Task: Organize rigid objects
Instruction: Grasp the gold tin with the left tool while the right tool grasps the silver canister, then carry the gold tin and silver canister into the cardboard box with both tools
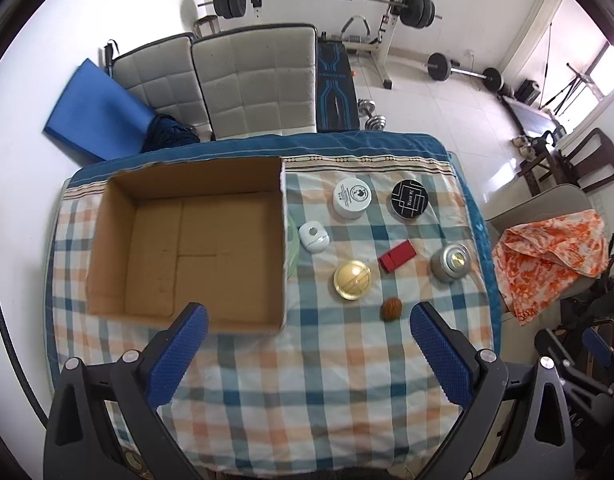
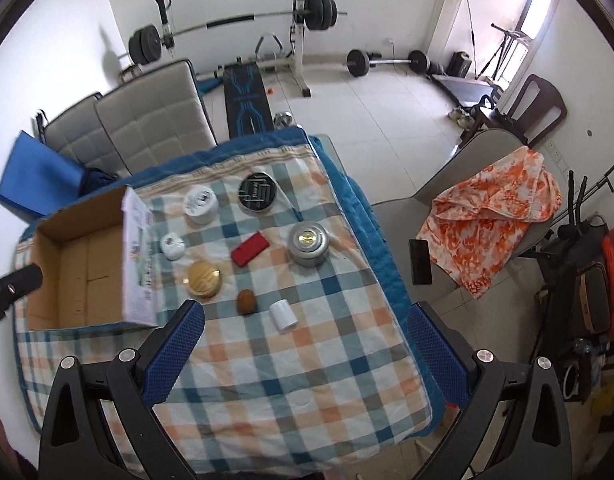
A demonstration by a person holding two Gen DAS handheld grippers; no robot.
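Observation:
An open cardboard box (image 1: 285, 240) (image 2: 137, 264) sits empty on the left of the checked tablecloth. To its right lie a white jar (image 1: 351, 198) (image 2: 200, 203), a black tin (image 1: 409, 199) (image 2: 257, 192), a small white case (image 1: 313, 237) (image 2: 173, 245), a red box (image 1: 397, 255) (image 2: 250, 253), a silver tin (image 1: 451, 263) (image 2: 308, 243), a gold lid (image 1: 352, 280) (image 2: 203, 279) and a walnut (image 1: 391, 309) (image 2: 247, 301). A white cylinder (image 2: 283, 315) lies beside the walnut. My left gripper (image 1: 309, 312) hovers open near the box's front corner. My right gripper (image 2: 305, 312) is open above the walnut and cylinder, holding nothing.
Two grey padded chairs (image 1: 251, 84) and a blue mat (image 1: 95, 112) stand behind the table. A chair with an orange cloth (image 2: 491, 208) and a phone (image 2: 421, 262) sits to the right. A weight bench (image 1: 335, 92) and barbells fill the far floor. The tablecloth (image 2: 291, 384) lies bare near me.

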